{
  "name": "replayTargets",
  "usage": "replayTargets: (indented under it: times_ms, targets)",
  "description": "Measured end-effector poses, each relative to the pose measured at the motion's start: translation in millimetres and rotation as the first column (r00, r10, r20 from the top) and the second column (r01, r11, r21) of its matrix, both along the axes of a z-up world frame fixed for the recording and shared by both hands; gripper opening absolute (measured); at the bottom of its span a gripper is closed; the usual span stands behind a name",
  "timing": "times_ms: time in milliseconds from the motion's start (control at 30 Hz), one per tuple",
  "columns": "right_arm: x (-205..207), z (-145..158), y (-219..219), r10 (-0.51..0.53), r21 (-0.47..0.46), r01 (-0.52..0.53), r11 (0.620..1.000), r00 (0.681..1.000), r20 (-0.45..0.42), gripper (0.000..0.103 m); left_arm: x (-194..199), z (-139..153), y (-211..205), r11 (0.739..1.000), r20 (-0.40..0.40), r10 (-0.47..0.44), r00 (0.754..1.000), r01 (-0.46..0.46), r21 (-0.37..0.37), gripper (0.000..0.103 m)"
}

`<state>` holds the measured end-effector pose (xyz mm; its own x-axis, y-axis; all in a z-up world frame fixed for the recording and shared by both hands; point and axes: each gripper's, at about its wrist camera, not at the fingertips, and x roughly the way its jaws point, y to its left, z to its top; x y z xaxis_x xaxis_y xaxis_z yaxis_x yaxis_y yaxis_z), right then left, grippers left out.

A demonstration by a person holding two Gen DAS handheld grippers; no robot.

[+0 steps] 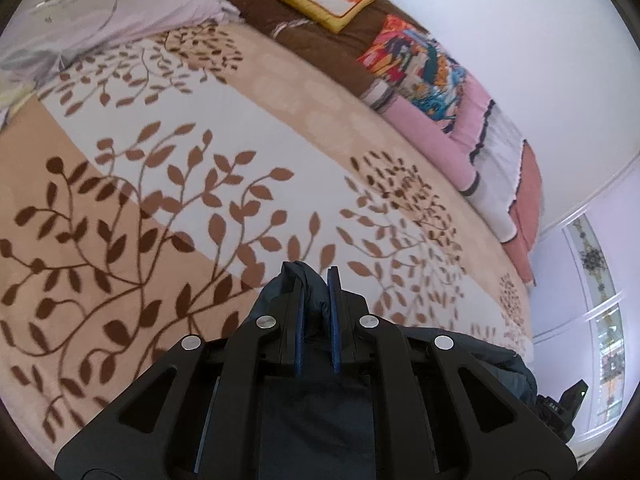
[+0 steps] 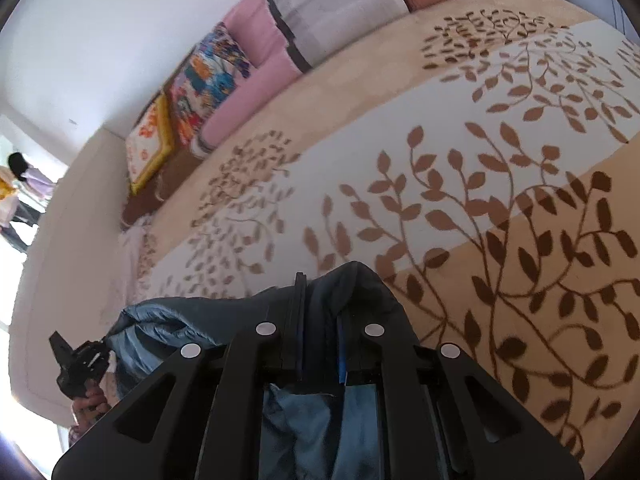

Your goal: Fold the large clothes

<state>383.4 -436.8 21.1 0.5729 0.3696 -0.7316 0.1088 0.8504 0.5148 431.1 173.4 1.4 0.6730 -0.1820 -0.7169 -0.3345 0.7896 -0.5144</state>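
Judging by the wide leaf-patterned bed (image 1: 248, 128) lying bare ahead in both views, the folding seemed barely begun: no fold was laid, and the dark blue garment (image 2: 208, 320) was not yet spread on it but hung gathered between the two tools at the near edge. The left tool (image 1: 316, 280) was nearly closed, pinching a bunched edge of that cloth; the right tool (image 2: 320, 284) likewise clamped a thick fold. Only the right wrist view showed the garment's paler blue lining, the hand (image 2: 86, 402) holding the other tool, and a person (image 2: 18, 196) at the far doorway; only the left showed a pale heap (image 1: 104, 12) at the bed's corner.
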Motion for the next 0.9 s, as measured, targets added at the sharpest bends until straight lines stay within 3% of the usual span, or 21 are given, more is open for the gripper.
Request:
replayTargets:
  times_ms: [133,267,300,400,467,533,600,700,800,900]
  targets:
    - [11.2,-32.5,1.2,-0.021,-0.012,0.020,1.000,0.997,-0.074,0.013,9.7,-26.4,-3.9,1.000,-0.058,0.001,0.998,0.000,0.028,0.016]
    - [17.3,-53.6,-3.5,-0.033,0.047,0.041,0.998,0.988,-0.152,0.017,12.9,-36.4,-2.0,1.000,-0.096,0.001,0.995,0.000,0.004,0.024]
    - [17.5,-53.9,-4.6,-0.031,0.060,0.041,0.997,0.987,-0.157,0.019,12.5,-34.5,0.1,1.000,-0.092,0.007,0.996,-0.007,-0.003,0.029]
    - [15.1,-47.5,-8.3,-0.012,0.106,0.028,0.994,0.988,-0.153,0.028,4.0,-19.4,11.1,0.996,-0.035,0.082,0.996,-0.081,0.027,0.065]
    - [12.0,-41.1,-11.4,-0.004,0.147,0.025,0.989,0.990,-0.142,0.038,-4.5,-6.7,22.8,0.993,0.031,0.117,0.993,-0.117,-0.003,0.067]
    - [8.7,-35.6,-14.8,-0.013,0.176,0.036,0.984,0.991,-0.131,0.045,-12.0,-1.1,32.3,0.991,0.029,0.125,0.992,-0.123,-0.047,0.067]
    - [6.4,-32.4,-13.6,-0.020,0.177,0.042,0.983,0.992,-0.122,0.048,-18.9,2.7,34.7,0.993,0.018,0.114,0.993,-0.113,-0.044,0.067]
    - [0.5,-26.9,-14.8,-0.033,0.182,0.053,0.982,0.993,-0.110,0.056,-40.6,8.0,32.9,0.997,0.016,0.072,0.997,-0.071,-0.036,0.067]
    - [-4.3,-18.0,-15.1,-0.050,0.173,0.063,0.983,0.995,-0.082,0.077,-66.9,11.2,28.6,0.999,0.024,0.025,0.999,-0.024,-0.041,0.067]
    - [-10.6,-2.6,-19.9,-0.073,0.165,0.076,0.983,0.997,-0.021,0.081,-101.2,14.4,22.3,0.999,0.030,-0.032,0.999,0.033,-0.030,0.067]
